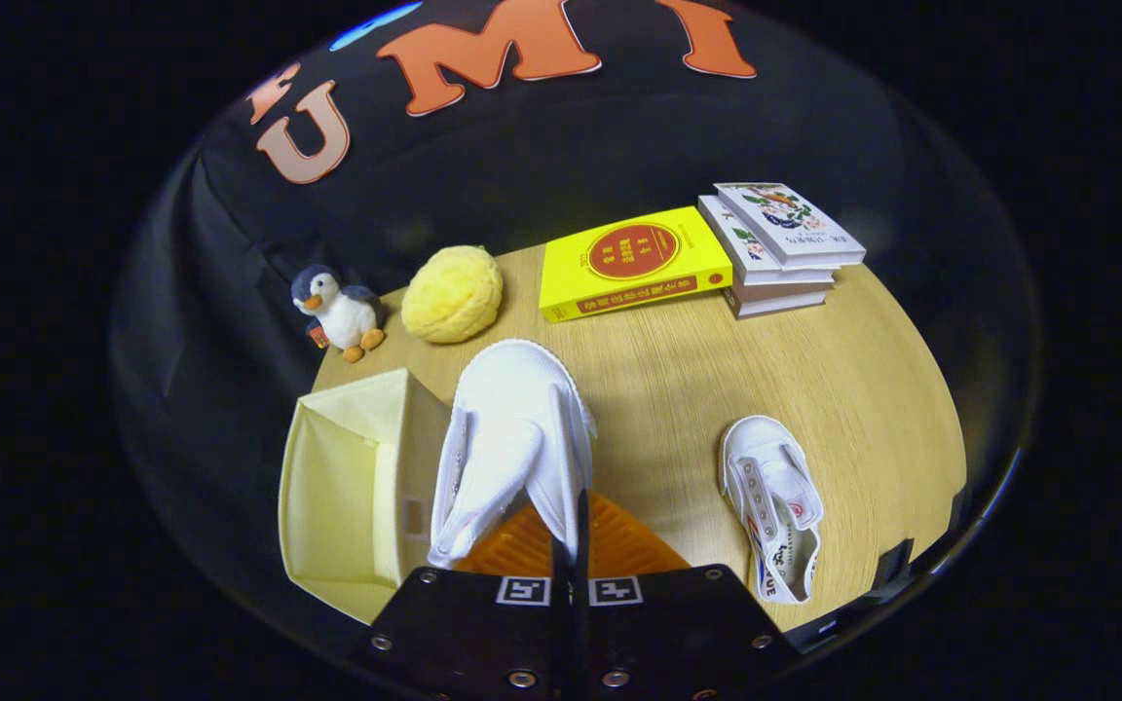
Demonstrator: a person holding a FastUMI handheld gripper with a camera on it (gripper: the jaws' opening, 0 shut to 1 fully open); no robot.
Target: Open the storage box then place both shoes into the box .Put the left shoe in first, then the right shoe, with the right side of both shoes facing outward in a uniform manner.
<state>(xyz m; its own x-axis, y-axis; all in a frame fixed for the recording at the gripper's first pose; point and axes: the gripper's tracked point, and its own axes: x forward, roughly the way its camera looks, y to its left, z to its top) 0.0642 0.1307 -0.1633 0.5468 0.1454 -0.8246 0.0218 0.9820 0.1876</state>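
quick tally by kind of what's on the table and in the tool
white shoes: 2, one held in the shut tool at, one on the table at
books: 3
plush toys: 2
storage box: 1
total: 8

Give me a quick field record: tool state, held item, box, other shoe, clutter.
tool: shut on a white shoe, fingers pinching its side wall
held shoe: lifted, toe pointing away, beside the box
storage box: pale yellow, open, nothing seen inside
other shoe: lying on the table, apart from the box
clutter: penguin toy, yellow plush, yellow book, book stack at the far edge
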